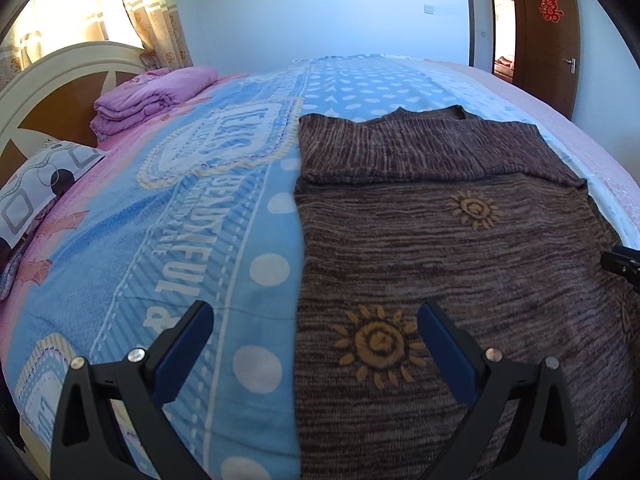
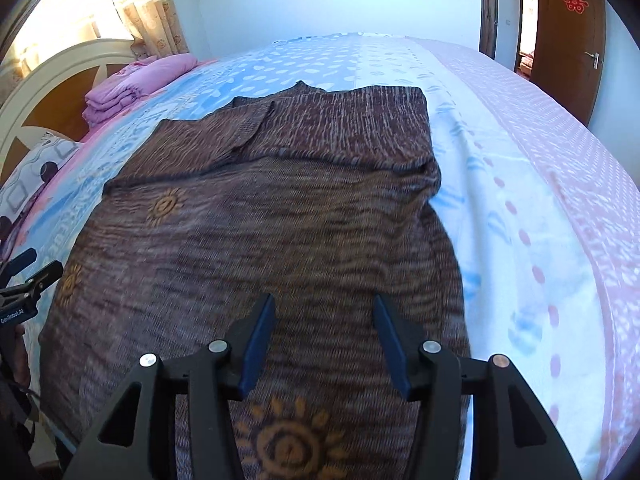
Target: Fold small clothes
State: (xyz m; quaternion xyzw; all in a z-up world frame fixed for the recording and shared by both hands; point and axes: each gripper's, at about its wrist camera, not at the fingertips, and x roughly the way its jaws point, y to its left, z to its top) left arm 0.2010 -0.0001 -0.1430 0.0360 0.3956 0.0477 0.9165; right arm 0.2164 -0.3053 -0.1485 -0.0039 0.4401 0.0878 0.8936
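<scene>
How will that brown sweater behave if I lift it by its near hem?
The sweater looks like soft knit lying limp on the bed, so it would probably droop and stretch. Its sleeves are folded loosely across the chest and may slide off. It likely grips rather than slips.

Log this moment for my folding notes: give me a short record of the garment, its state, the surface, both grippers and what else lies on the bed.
garment: brown sweater with orange sun prints
state: lying flat, both sleeves folded in across the top; body not yet folded
surface: bed with a blue and pink blanket
left gripper: open, holds nothing, over the sweater's left edge
right gripper: open, holds nothing, over the sweater's near end
other items: folded pink quilt and pillow by the headboard
</scene>
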